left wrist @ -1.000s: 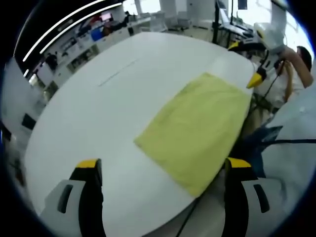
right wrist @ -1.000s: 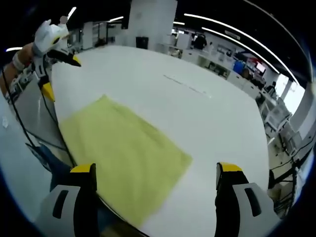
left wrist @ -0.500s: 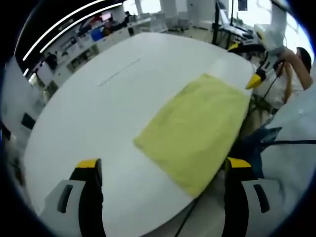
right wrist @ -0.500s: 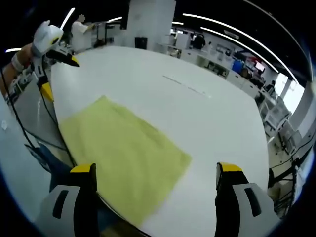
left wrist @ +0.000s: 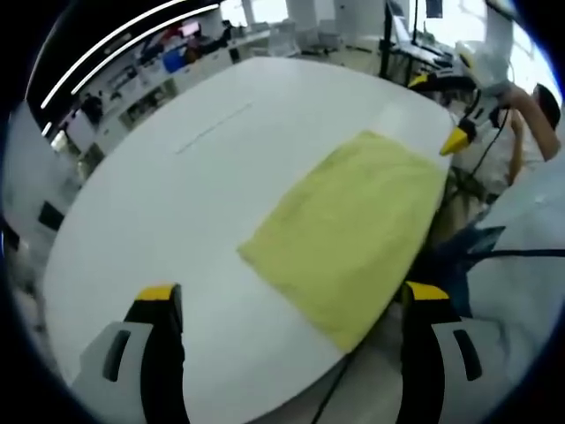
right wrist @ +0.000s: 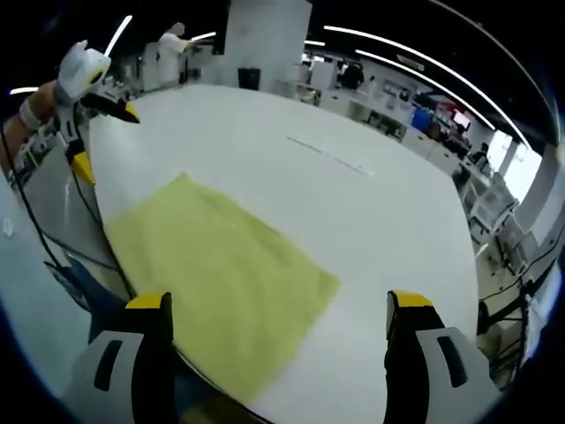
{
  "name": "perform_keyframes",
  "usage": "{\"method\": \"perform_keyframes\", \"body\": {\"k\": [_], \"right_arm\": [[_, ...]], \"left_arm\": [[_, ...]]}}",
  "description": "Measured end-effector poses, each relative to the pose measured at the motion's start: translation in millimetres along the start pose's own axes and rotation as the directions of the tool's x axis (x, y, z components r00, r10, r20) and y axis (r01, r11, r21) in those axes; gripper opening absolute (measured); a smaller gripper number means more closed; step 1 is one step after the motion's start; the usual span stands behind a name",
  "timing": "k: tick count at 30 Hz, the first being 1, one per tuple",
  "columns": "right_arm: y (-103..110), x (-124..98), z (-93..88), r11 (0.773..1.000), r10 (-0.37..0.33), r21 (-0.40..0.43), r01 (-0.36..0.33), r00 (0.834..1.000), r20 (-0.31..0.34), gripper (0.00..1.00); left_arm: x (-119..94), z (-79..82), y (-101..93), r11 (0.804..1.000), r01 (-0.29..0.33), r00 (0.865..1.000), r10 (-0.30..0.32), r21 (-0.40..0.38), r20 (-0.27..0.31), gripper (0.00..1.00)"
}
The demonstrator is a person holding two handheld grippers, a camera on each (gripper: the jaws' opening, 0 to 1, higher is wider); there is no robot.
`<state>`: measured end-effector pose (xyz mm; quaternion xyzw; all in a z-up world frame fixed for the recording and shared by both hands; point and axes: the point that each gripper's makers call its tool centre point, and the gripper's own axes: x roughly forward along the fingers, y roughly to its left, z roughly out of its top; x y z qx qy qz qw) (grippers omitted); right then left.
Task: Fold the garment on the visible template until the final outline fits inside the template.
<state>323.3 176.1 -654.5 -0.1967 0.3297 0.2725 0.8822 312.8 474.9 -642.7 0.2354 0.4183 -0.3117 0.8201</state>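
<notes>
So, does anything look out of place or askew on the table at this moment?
Mostly no. The yellow garment lies flat in a neat rectangle on the white table. One thing stands out: it sits right at the table's near edge, perhaps hanging over a little. Both claws, left and right, are open and hold nothing.

Yellow garment [left wrist: 353,234] flat on white table [left wrist: 177,221]; left tool [left wrist: 291,309] agape, empty.

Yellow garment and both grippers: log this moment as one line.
garment: yellow garment folded flat at near edge of white table | left gripper: open, above table, empty | right gripper: open, above garment, empty | contact: none
</notes>
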Motion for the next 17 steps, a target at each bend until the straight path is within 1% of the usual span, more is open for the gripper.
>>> {"method": "perform_keyframes", "body": {"k": [4, 14, 17], "right_arm": [[0.0, -0.8, -0.6, 1.000, -0.002, 0.001, 0.002, 1.000, -0.001, 1.00], [-0.1, 1.1, 2.0, 1.000, 0.001, -0.005, -0.001, 1.000, 0.000, 1.00], [-0.2, 1.4, 2.3, 1.000, 0.003, -0.009, -0.003, 1.000, 0.000, 1.00]], "left_arm": [[0.6, 3.7, 0.3, 1.000, 0.000, 1.000, 0.000, 0.003, 0.011, 1.00], [-1.0, 1.2, 2.5, 1.000, -0.009, 1.000, 0.009, -0.001, 0.005, 1.00], [-1.9, 2.6, 3.2, 1.000, -0.015, 1.000, 0.015, -0.002, 0.015, 1.00]]}}
